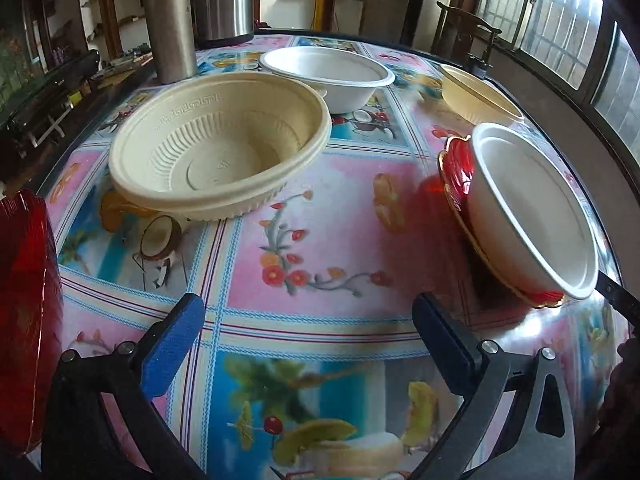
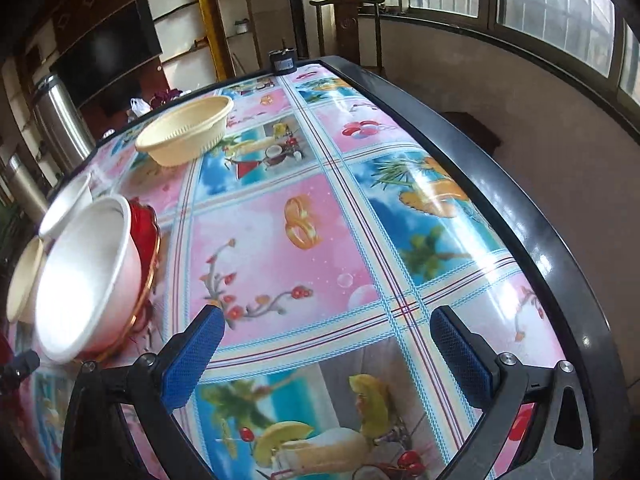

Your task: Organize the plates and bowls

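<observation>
In the left wrist view a cream ribbed bowl [image 1: 220, 144] sits on the table at the left, a white bowl [image 1: 328, 74] behind it, and another cream bowl [image 1: 480, 96] at the far right. A white bowl [image 1: 532, 208] rests in a red gold-rimmed plate [image 1: 456, 172] at the right. Another red plate [image 1: 24, 304] shows at the left edge. My left gripper [image 1: 308, 312] is open and empty above the tablecloth. In the right wrist view my right gripper [image 2: 326, 324] is open and empty; the white bowl [image 2: 84, 276] on the red plate [image 2: 146, 228] lies to its left, a cream bowl [image 2: 186, 136] farther back.
Two steel flasks [image 1: 170, 20] stand at the table's back left. The table's dark rim [image 2: 540, 240] curves along the right, with a wall and windows beyond. A wooden chair [image 2: 348, 28] stands behind the table. A small dark object [image 2: 282, 60] sits at the far edge.
</observation>
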Demonstrator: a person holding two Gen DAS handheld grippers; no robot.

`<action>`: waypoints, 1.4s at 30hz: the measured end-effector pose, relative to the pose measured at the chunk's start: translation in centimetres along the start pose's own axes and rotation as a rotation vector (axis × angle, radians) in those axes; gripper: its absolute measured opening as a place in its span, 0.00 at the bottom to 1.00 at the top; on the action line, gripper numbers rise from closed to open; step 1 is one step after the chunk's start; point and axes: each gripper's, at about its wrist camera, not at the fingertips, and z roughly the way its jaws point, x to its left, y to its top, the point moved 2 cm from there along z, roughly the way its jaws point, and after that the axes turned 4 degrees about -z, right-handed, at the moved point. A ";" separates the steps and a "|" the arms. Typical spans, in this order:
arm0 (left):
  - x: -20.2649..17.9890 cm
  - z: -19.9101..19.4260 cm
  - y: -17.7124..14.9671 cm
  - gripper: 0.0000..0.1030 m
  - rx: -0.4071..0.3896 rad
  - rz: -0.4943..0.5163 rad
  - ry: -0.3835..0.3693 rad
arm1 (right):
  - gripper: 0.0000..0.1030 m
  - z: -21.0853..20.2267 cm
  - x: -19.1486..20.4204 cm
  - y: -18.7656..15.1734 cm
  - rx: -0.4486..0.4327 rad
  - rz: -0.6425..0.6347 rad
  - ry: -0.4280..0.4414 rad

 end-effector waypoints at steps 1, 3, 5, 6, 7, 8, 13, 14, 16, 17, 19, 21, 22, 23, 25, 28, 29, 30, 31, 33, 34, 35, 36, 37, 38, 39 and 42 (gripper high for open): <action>0.0 0.2 0.1 1.00 -0.011 0.011 0.040 | 1.00 0.4 0.2 -0.2 0.004 -0.006 0.011; -0.2 0.5 0.1 1.00 0.000 0.029 0.065 | 1.00 1.0 0.5 -0.5 0.002 -0.008 0.027; -0.5 0.2 -0.3 1.00 -0.031 0.030 0.064 | 1.00 1.4 0.9 -0.6 -0.003 -0.023 0.021; -0.8 0.3 -0.6 1.00 -0.033 0.033 0.073 | 1.00 1.6 1.3 -0.6 -0.003 -0.038 0.025; -1.0 0.2 -0.6 1.00 -0.032 0.037 0.075 | 1.00 1.6 1.6 -0.6 0.002 -0.059 0.021; -1.1 0.3 -0.6 1.00 -0.032 0.033 0.075 | 1.00 1.7 2.0 -0.6 0.007 -0.080 0.015; -0.8 0.5 -0.5 1.00 -0.031 0.031 0.071 | 1.00 1.9 3.1 -0.6 0.017 -0.118 0.008; -0.9 0.5 -0.6 1.00 -0.032 0.031 0.071 | 1.00 1.9 3.1 -0.6 0.016 -0.120 0.006; -0.8 0.5 -0.5 1.00 -0.031 0.031 0.071 | 1.00 1.9 3.2 -0.6 0.016 -0.121 0.005; -0.9 0.5 -0.6 1.00 -0.031 0.031 0.071 | 1.00 1.9 3.1 -0.6 0.016 -0.120 0.006; -0.9 0.5 -0.6 1.00 -0.031 0.031 0.071 | 1.00 2.0 3.3 -0.6 0.016 -0.121 0.007; -0.9 0.5 -0.6 1.00 -0.030 0.031 0.071 | 1.00 2.0 3.4 -0.5 0.016 -0.123 0.010; -0.9 0.5 -0.5 1.00 -0.030 0.031 0.071 | 1.00 2.0 3.4 -0.5 0.016 -0.122 0.012; -0.9 0.5 -0.6 1.00 -0.030 0.031 0.071 | 1.00 2.0 3.4 -0.5 0.015 -0.122 0.013; -0.9 0.5 -0.5 1.00 -0.030 0.031 0.071 | 1.00 2.0 3.6 -0.5 0.015 -0.122 0.011; -1.0 0.5 -0.6 1.00 -0.030 0.031 0.071 | 1.00 2.1 3.5 -0.5 0.016 -0.124 0.010; -0.9 0.5 -0.5 1.00 -0.030 0.031 0.071 | 1.00 2.1 3.4 -0.5 0.016 -0.124 0.010; -1.0 0.5 -0.6 1.00 -0.030 0.031 0.072 | 1.00 2.1 3.5 -0.5 0.016 -0.124 0.011; -0.9 0.4 -0.6 1.00 -0.030 0.032 0.071 | 1.00 2.1 3.4 -0.5 0.016 -0.124 0.011; -0.9 0.5 -0.6 1.00 -0.029 0.032 0.071 | 1.00 2.1 3.5 -0.4 0.016 -0.122 0.011; -0.9 0.5 -0.5 1.00 -0.030 0.032 0.071 | 1.00 2.2 3.6 -0.4 0.016 -0.122 0.012; -0.9 0.5 -0.6 1.00 -0.029 0.032 0.071 | 1.00 2.2 3.7 -0.3 0.016 -0.123 0.012; -0.9 0.5 -0.6 1.00 -0.029 0.032 0.071 | 1.00 2.3 3.9 -0.2 0.016 -0.124 0.014; -0.9 0.5 -0.5 1.00 -0.029 0.032 0.071 | 1.00 2.3 4.1 -0.2 0.015 -0.129 0.016; -0.9 0.5 -0.6 1.00 -0.029 0.031 0.071 | 1.00 2.4 4.3 -0.2 0.015 -0.137 0.023; -0.9 0.5 -0.6 1.00 -0.029 0.031 0.071 | 1.00 2.4 4.4 -0.1 0.015 -0.144 0.029; -0.9 0.5 -0.5 1.00 -0.029 0.031 0.071 | 1.00 2.5 4.4 -0.1 0.016 -0.144 0.035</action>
